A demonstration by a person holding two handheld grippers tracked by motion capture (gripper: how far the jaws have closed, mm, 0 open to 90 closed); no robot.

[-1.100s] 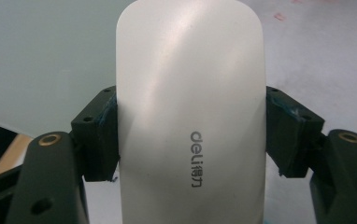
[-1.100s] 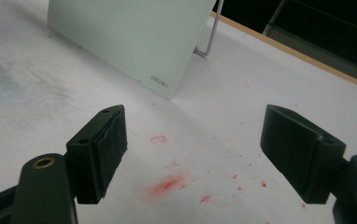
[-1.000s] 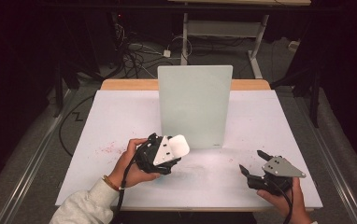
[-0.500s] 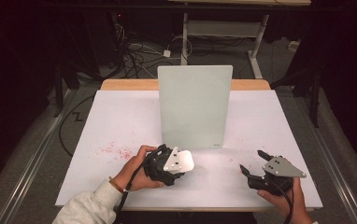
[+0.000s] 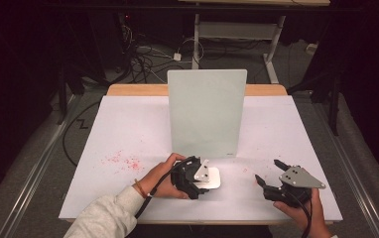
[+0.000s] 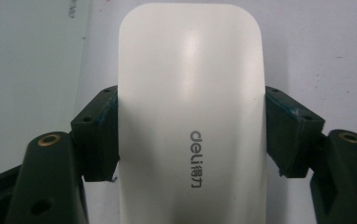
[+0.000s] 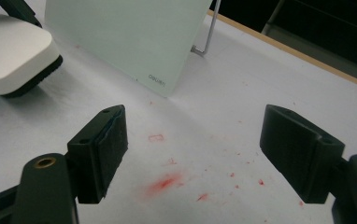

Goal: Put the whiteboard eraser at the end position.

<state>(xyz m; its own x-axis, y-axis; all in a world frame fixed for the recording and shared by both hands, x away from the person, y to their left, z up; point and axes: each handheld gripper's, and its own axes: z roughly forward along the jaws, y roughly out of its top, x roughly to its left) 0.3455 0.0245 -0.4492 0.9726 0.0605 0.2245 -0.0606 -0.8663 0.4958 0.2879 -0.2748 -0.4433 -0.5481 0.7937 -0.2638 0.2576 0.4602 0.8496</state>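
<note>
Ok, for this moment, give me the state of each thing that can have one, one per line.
Whiteboard eraser: gripped at its sides, resting on the table.
Left gripper: shut on the eraser.
Right gripper: open, holding nothing.
Glass board: propped upright on a wire stand, surface clean.
Table: smeared with red marker residue.

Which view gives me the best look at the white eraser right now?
The left gripper view: the white eraser sits close up between the left gripper's jaws, logo readable. The high view shows it small at that gripper; the right gripper view catches one end.
</note>
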